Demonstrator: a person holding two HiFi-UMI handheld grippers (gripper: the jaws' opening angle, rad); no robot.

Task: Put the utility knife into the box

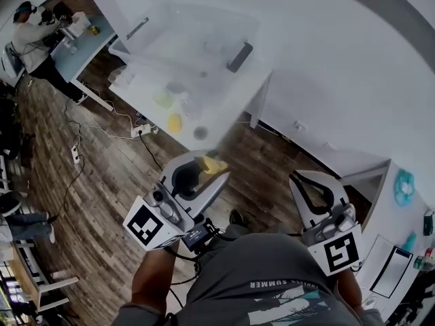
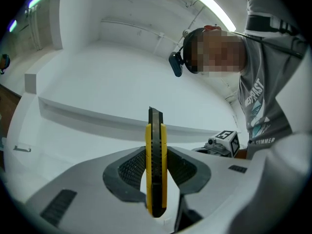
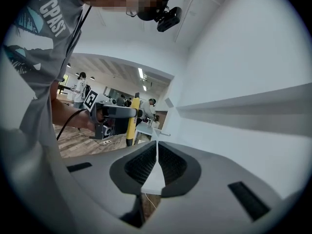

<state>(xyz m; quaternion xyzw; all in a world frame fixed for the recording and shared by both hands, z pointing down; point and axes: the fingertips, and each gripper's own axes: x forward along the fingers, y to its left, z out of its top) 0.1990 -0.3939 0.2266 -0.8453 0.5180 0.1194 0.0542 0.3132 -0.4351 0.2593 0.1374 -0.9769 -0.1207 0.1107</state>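
Observation:
My left gripper (image 1: 216, 174) is shut on a yellow and black utility knife (image 1: 213, 163), held over the wood floor short of the white table (image 1: 224, 94). In the left gripper view the utility knife (image 2: 156, 165) stands upright between the pads, its dark tip pointing up. A clear plastic box (image 1: 194, 36) with dark handles sits on that table, well ahead of both grippers. My right gripper (image 1: 300, 180) is shut with nothing in it; in the right gripper view its pads (image 3: 146, 162) meet. That view also shows the left gripper (image 3: 114, 113) and the utility knife (image 3: 130, 126).
Small items lie near the table's front edge: a yellow one (image 1: 175, 122), a pale green one (image 1: 163, 100) and a grey disc (image 1: 200, 133). A power strip (image 1: 143, 131) and cables run over the floor. A person (image 1: 27, 36) works at a far-left desk. Another white desk (image 1: 401, 243) stands at right.

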